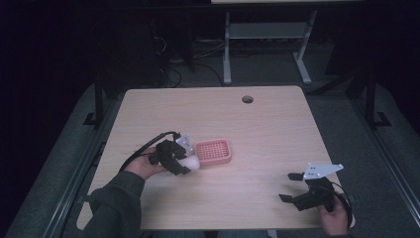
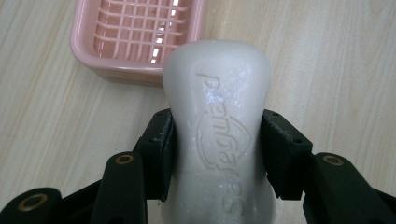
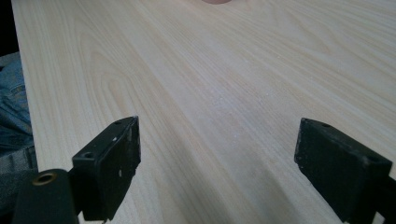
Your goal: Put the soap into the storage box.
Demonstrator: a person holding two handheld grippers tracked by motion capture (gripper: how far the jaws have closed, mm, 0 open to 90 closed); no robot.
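Gripping white soap bar [image 2: 218,135], left hand-held gripper [image 2: 217,154]; embossing possibly "Pengares".

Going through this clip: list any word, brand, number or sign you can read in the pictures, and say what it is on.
"Pengares", as best it reads: raised letters pressed into the white soap bar, running along its length above an embossed crest outline; the last letters are soft, so the spelling is uncertain.
Pink soap tray: no lettering.
Wooden table: no lettering.
Left tongs, right tongs: no markings legible.

Pink soap tray [image 1: 213,151] sits just beside left gripper [image 1: 184,163], blocking its forward path. Table [image 1: 257,129] beyond and ahead of right gripper [image 1: 292,187] lies bare.
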